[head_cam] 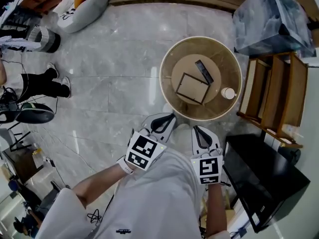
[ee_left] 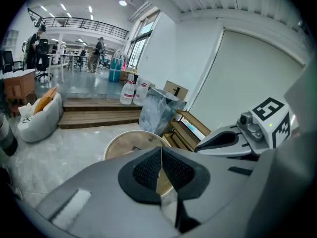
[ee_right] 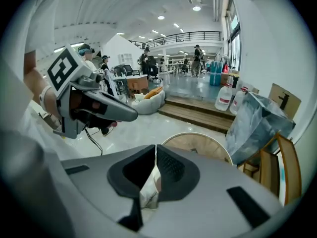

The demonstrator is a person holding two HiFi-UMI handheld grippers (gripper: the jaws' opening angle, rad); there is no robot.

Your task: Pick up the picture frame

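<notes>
nearest, the left claw (head_cam: pixel 166 121) and right claw (head_cam: pixel 198 132) sit side by side, each with its jaws pressed together on nothing. just past their tips stands a round tan worktop (head_cam: pixel 222 59). the picture frame (head_cam: pixel 192 88) lies flat near its middle: a rectangle turned askew, with a thin dark rim and a pale brown panel. a slim dark bar (head_cam: pixel 204 71) lies just beside its far corner.

Open floor (head_cam: pixel 114 59) left of the round table (head_cam: pixel 168 63); wooden rack (head_cam: pixel 275 91) crowds its right
</notes>
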